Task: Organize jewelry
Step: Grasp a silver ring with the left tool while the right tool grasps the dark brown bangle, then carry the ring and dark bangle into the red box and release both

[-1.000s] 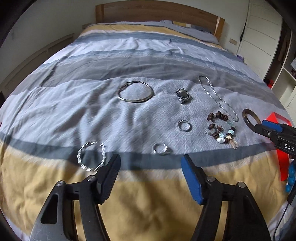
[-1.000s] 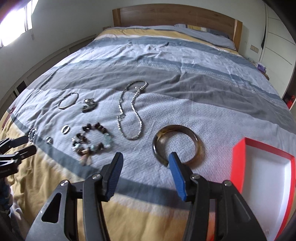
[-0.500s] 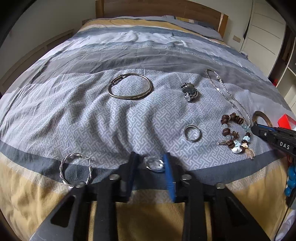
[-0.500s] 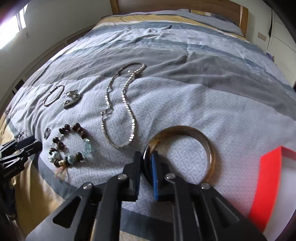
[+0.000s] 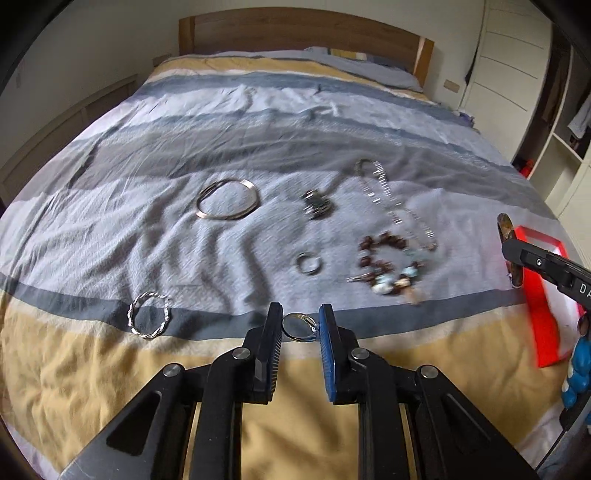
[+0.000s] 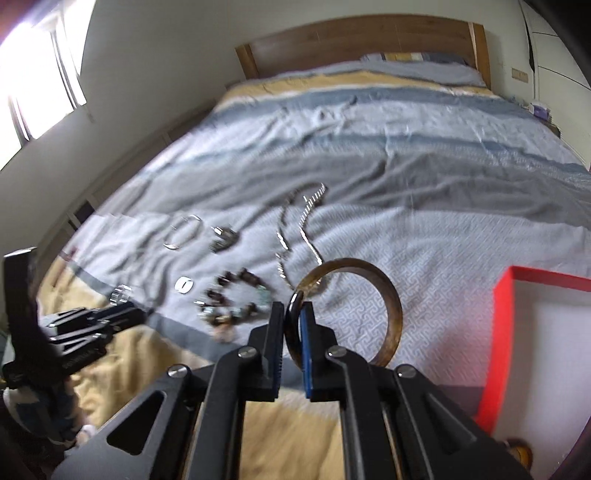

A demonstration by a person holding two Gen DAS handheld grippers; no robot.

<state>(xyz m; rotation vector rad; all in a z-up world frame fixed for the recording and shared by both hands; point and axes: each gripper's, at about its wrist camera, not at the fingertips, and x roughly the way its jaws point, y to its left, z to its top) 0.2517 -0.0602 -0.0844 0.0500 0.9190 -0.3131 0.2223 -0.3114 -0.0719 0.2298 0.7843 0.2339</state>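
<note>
Left gripper (image 5: pixel 300 325) nearly closed, pads clamped on small silver ring (image 5: pixel 298 327), one pad each side, ring held clear of the bedspread (image 5: pixel 110 229) over the grey/tan stripe border. Right gripper (image 6: pixel 293 319) almost fully together, pinching near rim of brown bangle (image 6: pixel 388 299); bangle stands tilted up from the jaws, far arc in the air above the cover, not lying flat. In the left view the same bangle shows edge-on at far right in the other tool's tip, just in front of red box (image 5: pixel 543 295). Red box sits at the right edge of the bed, open, white inside, nothing seen in it. Rest of jewelry lies loose on the striped cover: twisted silver hoop (image 5: pixel 148 319) left of the left gripper, thin metal bangle (image 5: pixel 227 199) further back, dark chunky ring or clasp piece (image 5: pixel 316 203) beside it (blurred, cannot tell which), second plain ring (image 5: pixel 308 263) mid-bed, beaded bracelet (image 5: pixel 388 267) with brown and pale beads right of it, silver chain necklace (image 5: pixel 391 199) running back from the beads. Both views motion-blurred. Wooden headboard (image 5: pixel 295 33) at far end, white wardrobe (image 5: pixel 517 74) at right, window (image 6: pixel 33 74) at left in the right view.
</note>
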